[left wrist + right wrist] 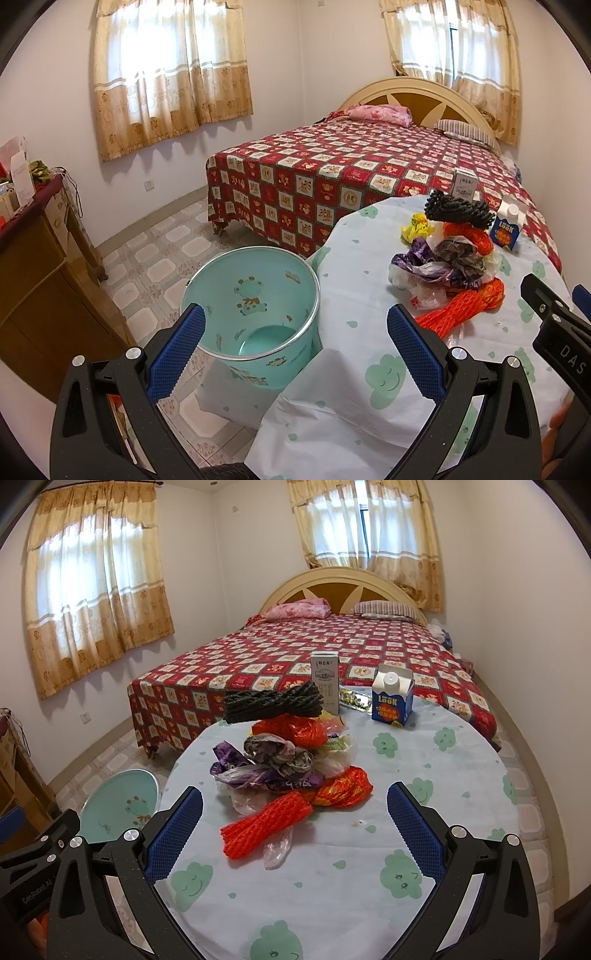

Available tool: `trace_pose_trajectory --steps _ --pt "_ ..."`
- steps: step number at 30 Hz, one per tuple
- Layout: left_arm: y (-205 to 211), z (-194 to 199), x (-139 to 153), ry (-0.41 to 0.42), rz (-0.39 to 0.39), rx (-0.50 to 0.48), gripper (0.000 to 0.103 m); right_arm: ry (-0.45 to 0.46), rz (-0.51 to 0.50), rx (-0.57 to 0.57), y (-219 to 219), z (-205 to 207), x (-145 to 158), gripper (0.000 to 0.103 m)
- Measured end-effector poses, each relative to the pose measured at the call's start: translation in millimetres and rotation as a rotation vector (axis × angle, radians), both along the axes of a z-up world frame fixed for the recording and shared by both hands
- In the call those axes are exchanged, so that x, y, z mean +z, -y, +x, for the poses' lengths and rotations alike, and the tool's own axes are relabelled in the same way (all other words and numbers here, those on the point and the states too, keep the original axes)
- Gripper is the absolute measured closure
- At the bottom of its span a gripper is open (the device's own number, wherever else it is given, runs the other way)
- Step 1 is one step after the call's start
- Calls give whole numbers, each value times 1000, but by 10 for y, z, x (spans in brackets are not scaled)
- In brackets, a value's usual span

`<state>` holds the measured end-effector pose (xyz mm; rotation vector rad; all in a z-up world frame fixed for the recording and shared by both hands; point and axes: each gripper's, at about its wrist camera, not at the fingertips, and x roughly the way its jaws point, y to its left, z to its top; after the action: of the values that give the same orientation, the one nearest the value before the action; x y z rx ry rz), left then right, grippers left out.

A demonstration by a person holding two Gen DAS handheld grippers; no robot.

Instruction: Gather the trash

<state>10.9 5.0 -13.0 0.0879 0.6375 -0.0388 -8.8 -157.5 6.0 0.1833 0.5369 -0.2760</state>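
Beside the round table (461, 775), piled with trash (295, 768), a mint bin (255, 314) stands empty; left gripper (295, 350) and right gripper (295, 830) gape wide, holding nothing.

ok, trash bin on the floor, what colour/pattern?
Mint green bin with cartoon animal prints and a metal rim; clearest in the left wrist view.

A bedroom in a home: a big bed (314, 657) with a pillow (384, 609), curtains (96, 590) on the windows.
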Motion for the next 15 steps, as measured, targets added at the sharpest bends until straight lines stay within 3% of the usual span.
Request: trace_pose_trajectory --steps 15 --pt "172 311 -345 -86 15 -46 6 -78 2 -47 395 184 -299 5"
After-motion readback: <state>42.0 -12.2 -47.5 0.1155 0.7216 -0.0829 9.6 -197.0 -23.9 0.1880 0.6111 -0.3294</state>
